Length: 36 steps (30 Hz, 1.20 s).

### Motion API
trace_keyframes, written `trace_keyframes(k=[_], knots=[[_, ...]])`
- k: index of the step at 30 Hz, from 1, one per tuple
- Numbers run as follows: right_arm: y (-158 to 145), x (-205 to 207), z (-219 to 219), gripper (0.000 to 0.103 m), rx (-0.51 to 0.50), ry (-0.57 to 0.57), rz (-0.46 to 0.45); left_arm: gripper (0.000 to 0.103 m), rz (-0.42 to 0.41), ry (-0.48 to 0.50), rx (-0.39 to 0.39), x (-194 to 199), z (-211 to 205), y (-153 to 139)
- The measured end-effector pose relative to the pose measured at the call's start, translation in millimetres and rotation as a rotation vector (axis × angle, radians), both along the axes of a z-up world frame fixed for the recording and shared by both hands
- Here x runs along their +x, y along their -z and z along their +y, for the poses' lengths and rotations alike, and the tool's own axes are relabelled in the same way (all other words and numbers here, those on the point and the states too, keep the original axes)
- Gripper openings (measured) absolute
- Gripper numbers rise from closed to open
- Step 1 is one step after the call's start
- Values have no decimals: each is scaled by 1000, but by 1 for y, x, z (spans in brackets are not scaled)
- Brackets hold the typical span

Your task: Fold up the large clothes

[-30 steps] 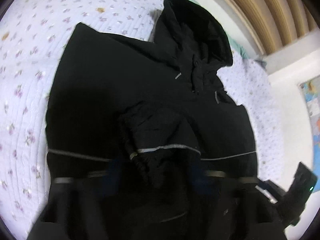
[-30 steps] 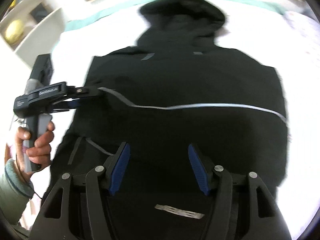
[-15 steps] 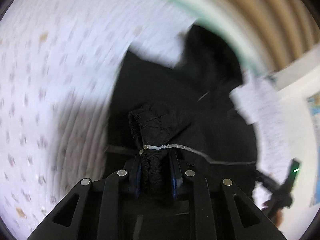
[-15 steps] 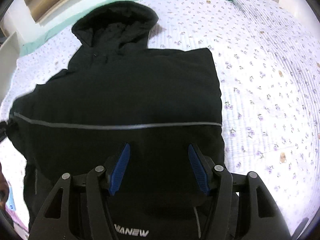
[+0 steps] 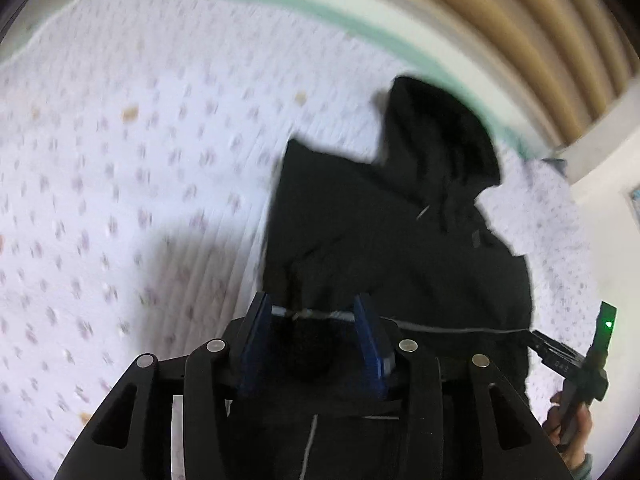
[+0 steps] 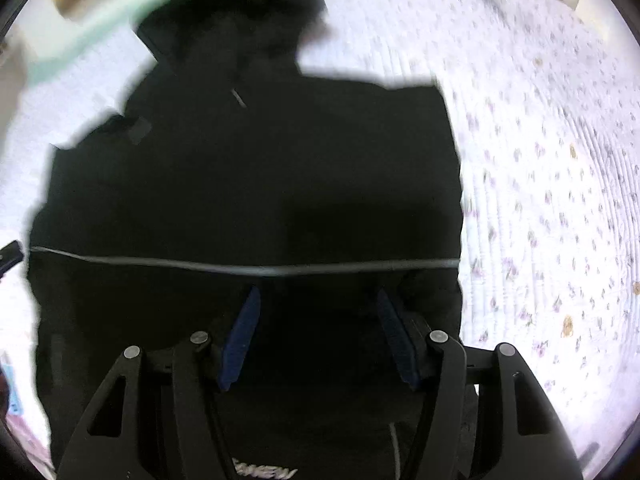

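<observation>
The black hooded jacket (image 6: 256, 184) is lying flat on the bed (image 5: 120, 200), hood toward the headboard (image 5: 520, 20); both sides are looking folded inward, so I judge the bottom-up fold is remaining; the left claw (image 5: 314, 320) is opening, the bunched cuff (image 5: 308, 344) sitting loose between its pads; the right claw (image 6: 316, 332) is hovering apart over the lower jacket, gripping nothing; the quilt around is lying bare, nothing blocking.

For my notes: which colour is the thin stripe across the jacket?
The stripe is light grey on the black hooded jacket; the right wrist view shows it best.
</observation>
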State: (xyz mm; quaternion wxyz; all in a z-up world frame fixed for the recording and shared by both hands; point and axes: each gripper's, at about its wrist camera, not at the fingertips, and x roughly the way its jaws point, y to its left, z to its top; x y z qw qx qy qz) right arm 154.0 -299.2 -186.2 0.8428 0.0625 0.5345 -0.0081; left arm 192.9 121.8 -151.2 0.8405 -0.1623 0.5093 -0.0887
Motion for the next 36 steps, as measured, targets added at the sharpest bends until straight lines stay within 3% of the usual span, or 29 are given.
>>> trace_keyframes(k=[3, 6, 9, 11, 12, 14, 19, 22, 23, 25, 27, 31, 36], knots=[[-16, 13, 8, 65, -70, -24, -55, 44, -42, 73, -24, 8, -18, -15], [-8, 36, 17, 65, -102, -34, -55, 44, -26, 158, -43, 18, -44, -5], [20, 50, 16, 65, -130, -14, -2, 44, 63, 221, 2, 30, -74, 35], [44, 55, 14, 64, -169, 4, 54, 42, 138, 200, 70, 37, -78, 72], [58, 59, 12, 61, -177, 4, 88, 38, 171, 169, 40, 41, -71, 91], [63, 62, 11, 60, -175, 7, 100, 36, 191, 109, -44, 47, -60, 99], [61, 70, 10, 62, -158, 0, 113, 36, 154, 188, 24, 47, -71, 75], [51, 70, 5, 63, -116, -17, 111, 36, 68, 231, -18, 49, -75, 41], [42, 71, 2, 63, -75, -21, 98, 38, 45, 235, -25, 48, -74, 32], [22, 73, -5, 63, -9, -17, 53, 51, -13, 240, -26, 60, -77, 9], [2, 78, -12, 63, 18, -10, -3, 57, -75, 247, -22, 83, -84, -13], [-30, 119, -28, 63, 91, 3, -97, 57, -143, 257, 13, 136, -108, -34], [-38, 178, -46, 64, 131, 39, -166, 57, -144, 241, 35, 220, -137, -28]])
